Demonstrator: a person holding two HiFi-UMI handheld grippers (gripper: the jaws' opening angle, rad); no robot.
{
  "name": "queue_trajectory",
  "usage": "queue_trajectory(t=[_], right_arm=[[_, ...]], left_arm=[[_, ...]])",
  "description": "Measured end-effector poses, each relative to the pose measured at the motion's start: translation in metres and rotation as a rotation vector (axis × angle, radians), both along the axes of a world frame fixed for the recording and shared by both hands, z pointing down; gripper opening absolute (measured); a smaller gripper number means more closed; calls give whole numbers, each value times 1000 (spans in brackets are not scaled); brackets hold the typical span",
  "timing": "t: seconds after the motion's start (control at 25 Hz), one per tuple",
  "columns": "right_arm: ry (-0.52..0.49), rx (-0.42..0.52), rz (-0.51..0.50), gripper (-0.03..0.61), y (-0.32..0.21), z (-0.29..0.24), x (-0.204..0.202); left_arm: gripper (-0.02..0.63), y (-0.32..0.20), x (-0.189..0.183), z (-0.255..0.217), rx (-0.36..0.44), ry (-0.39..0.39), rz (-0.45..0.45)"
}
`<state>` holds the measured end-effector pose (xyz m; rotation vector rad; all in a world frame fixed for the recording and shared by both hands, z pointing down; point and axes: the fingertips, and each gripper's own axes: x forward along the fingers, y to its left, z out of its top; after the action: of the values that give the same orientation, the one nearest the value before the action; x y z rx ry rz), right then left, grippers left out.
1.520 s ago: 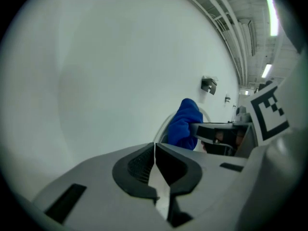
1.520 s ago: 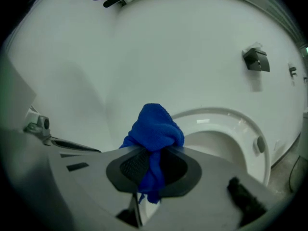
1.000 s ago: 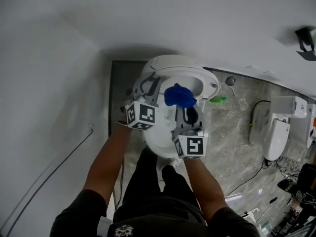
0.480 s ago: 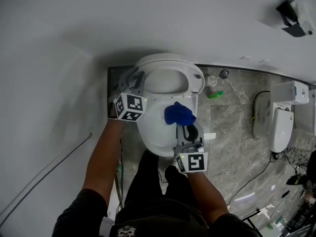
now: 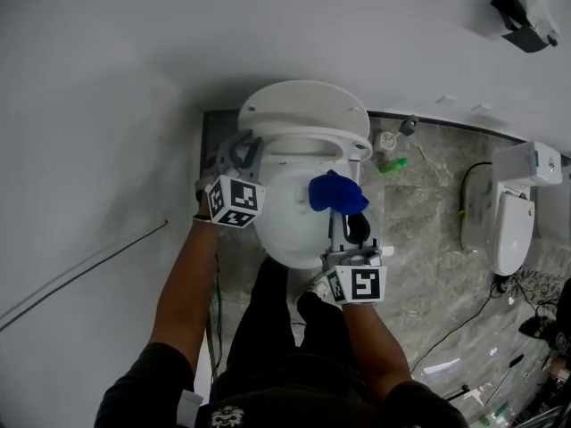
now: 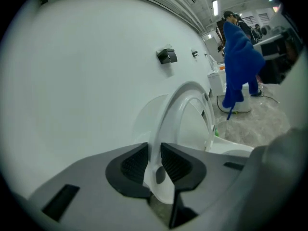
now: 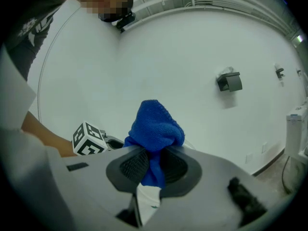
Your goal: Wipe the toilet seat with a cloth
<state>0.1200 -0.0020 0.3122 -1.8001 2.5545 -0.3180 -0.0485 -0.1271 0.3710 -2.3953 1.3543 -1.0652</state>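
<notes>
Obs.: left tongs (image 6: 154,163) straddle the edge of the white plastic toilet seat (image 6: 168,107). The rim stands edge-on between the two ribbed pads. The jaws have just been closing on it and look pressed against both faces, so I read this as a pinch on the rim. In the left gripper view the seat is tilted up, with the white lid (image 5: 303,105) upright behind it against the wall. How far the seat stands clear of the white ceramic bowl (image 5: 290,226) I cannot tell. Right tongs (image 7: 153,166) are clamped on a bunched blue terry cloth (image 7: 155,124). A narrow fold is pinched between the pads and the bulk puffs out above the tips. In the head view the cloth (image 5: 335,193) hangs over the right side of the bowl, apart from the seat and not yet touching it. The left tongs (image 5: 243,150) are at the toilet's left edge and the right tongs (image 5: 343,226) at its right. Handling, as judged: the cloth is light, soft and limp. It will drape and smear rather than push, so it is best gripped at the gathered fold, as it is now, leaving a free wad to press flat. The seat is stiff, smooth, hinged plastic and likely slippery in narrow pads. Hold it square across the side rim. A loose pinch risks it slipping out and dropping.
</notes>
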Motion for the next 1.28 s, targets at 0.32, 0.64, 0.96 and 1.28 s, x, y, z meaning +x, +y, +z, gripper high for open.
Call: queue_trajectory(t=[0.32,0.64,0.96,1.28], right_arm=[[-14,25,-84,61,64,-5,0],[-44,-37,-129,61,132,28,1],[-19,-133,-158,61,165,80,-19],[62,-203,-204,61,158,126,-41]], left_arm=[[83,100,0,20,-64,-74,-2],[78,212,5,84,-157,-374,145],[105,299,8,185,-264,-519,369],[153,343,9,273,-461,-423,461]])
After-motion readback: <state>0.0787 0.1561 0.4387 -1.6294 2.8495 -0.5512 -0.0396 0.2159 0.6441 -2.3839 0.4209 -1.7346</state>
